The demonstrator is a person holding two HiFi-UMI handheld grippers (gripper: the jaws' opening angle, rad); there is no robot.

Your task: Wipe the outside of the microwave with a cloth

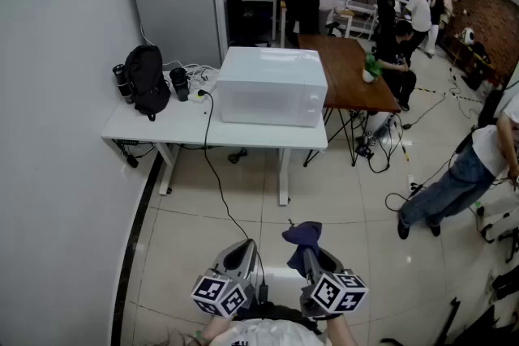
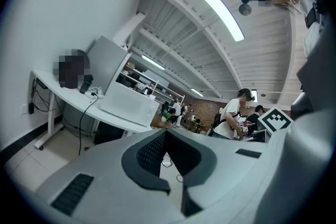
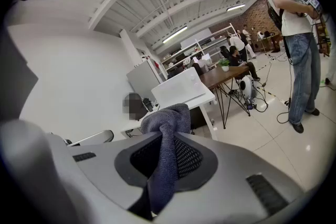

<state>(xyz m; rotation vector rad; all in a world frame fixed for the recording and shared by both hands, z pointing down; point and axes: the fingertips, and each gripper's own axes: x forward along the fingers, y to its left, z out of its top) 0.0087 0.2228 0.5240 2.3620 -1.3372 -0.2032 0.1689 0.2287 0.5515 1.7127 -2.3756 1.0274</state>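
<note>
My right claw (image 1: 312, 255) was clamped on the dark-blue knitted cloth (image 3: 165, 147), light, floppy stuff, I reckoned, best held bunched. My left claw (image 1: 243, 254) sat closed and empty. The boxy white microwave (image 1: 272, 85) stood well off on the white bench (image 1: 162, 130).

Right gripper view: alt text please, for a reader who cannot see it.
The right tool is shut on a dark blue cloth that bunches above its jaws. Beyond it, a white microwave sits on a white table, and a person in jeans stands at right.
</note>
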